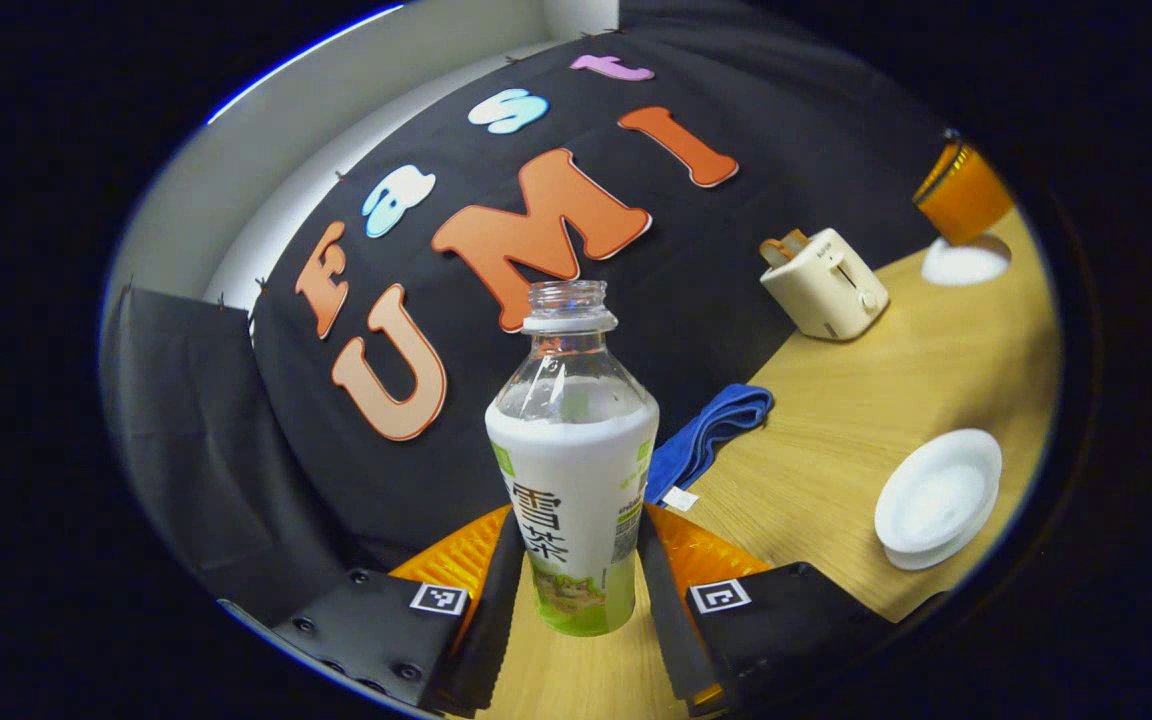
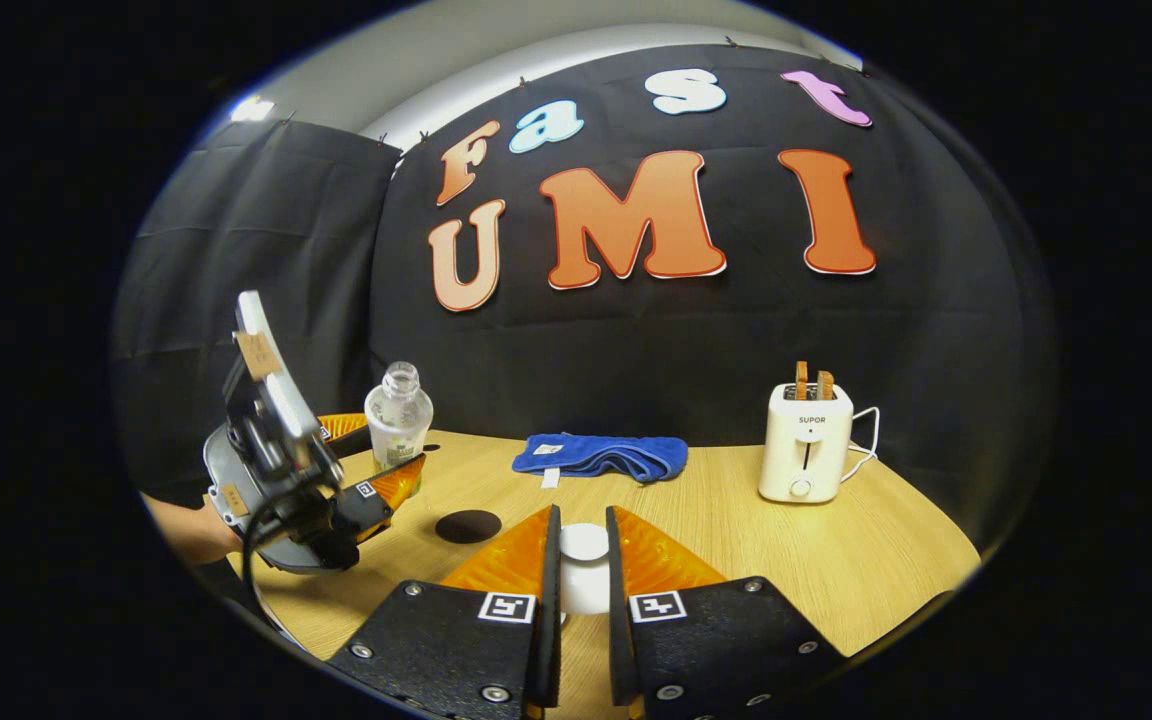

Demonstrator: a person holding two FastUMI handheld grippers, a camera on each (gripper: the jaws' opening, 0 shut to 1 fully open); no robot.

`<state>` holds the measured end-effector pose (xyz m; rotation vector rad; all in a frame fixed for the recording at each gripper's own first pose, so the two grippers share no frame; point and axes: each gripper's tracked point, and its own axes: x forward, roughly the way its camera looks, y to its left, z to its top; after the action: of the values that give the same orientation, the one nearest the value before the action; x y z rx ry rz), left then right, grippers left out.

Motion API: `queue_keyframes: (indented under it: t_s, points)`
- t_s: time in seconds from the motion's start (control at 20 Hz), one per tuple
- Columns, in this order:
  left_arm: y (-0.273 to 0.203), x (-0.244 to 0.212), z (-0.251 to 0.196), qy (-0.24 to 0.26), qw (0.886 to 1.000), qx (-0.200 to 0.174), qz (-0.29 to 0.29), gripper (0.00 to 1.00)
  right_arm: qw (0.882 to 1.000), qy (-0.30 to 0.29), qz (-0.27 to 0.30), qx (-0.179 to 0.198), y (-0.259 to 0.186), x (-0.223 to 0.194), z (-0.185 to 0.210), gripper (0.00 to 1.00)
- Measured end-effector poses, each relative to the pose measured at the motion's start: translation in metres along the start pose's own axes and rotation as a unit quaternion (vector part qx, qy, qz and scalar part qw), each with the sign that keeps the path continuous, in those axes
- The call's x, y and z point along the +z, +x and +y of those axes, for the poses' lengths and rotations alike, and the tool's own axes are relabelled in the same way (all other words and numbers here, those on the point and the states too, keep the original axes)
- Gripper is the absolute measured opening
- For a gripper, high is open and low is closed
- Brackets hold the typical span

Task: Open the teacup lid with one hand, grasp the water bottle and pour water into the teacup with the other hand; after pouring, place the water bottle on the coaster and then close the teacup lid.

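Pinching the bottle (image 1: 571,440) low on its label, the left gripper (image 1: 579,540) has both fingers against its sides. The bottle is thin clear plastic, uncapped, with a slick film sleeve. It is probably light and squashy, so I would hold it on the labelled band and squeeze gently, or water may well up the open neck. Ahead and to the right of that gripper sits the cup (image 1: 936,495), shallow, white and glazed, likely brittle. The right gripper (image 2: 582,530) is drawn narrow on a white piece, seemingly the lid (image 2: 584,548), which looks smooth and round and so may slip. The coaster (image 2: 468,525), a flat dark disc, lies ahead-left of the right gripper.
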<state>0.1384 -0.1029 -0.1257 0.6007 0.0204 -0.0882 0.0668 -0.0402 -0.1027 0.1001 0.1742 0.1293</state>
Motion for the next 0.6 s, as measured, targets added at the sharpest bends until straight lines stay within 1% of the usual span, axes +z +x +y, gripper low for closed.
queue_keyframes:
  t_s: [0.1,0.15,0.2,0.25,0.3,0.4,0.45,0.5,0.55,0.6]
  points:
    - [0.005,0.006,0.006,-0.066,0.998,-0.001,-0.004,0.66,1.000,-0.003,0.001,0.003,0.005,0.000,0.005,0.20]
    - [0.011,0.011,0.011,-0.095,0.995,0.000,-0.006,0.63,1.000,-0.004,0.001,0.005,0.008,0.000,0.007,0.20]
    - [0.019,0.017,0.017,-0.125,0.992,0.001,-0.014,0.66,1.000,-0.006,0.001,0.006,0.011,-0.001,0.010,0.20]
    - [0.017,0.019,0.023,-0.146,0.989,0.008,-0.023,0.67,1.000,-0.009,0.000,0.005,0.014,-0.001,0.012,0.20]
    - [0.020,0.022,0.029,-0.166,0.986,0.011,-0.026,0.66,1.000,-0.012,0.001,0.007,0.016,-0.002,0.014,0.20]
    - [0.033,0.018,0.040,-0.215,0.976,0.017,-0.022,0.64,1.000,-0.017,0.006,0.010,0.022,-0.006,0.019,0.20]
    - [0.039,0.013,0.042,-0.241,0.970,0.015,-0.012,0.66,1.000,-0.019,0.008,0.011,0.024,-0.008,0.020,0.20]
    - [0.045,0.005,0.041,-0.273,0.962,0.009,0.003,0.65,1.000,-0.020,0.012,0.011,0.026,-0.011,0.022,0.20]
    - [0.050,-0.006,0.040,-0.293,0.956,0.005,0.017,0.66,1.000,-0.022,0.015,0.013,0.027,-0.013,0.023,0.20]
    - [0.058,-0.016,0.037,-0.309,0.950,0.001,0.032,0.65,0.999,-0.024,0.016,0.014,0.028,-0.015,0.025,0.20]
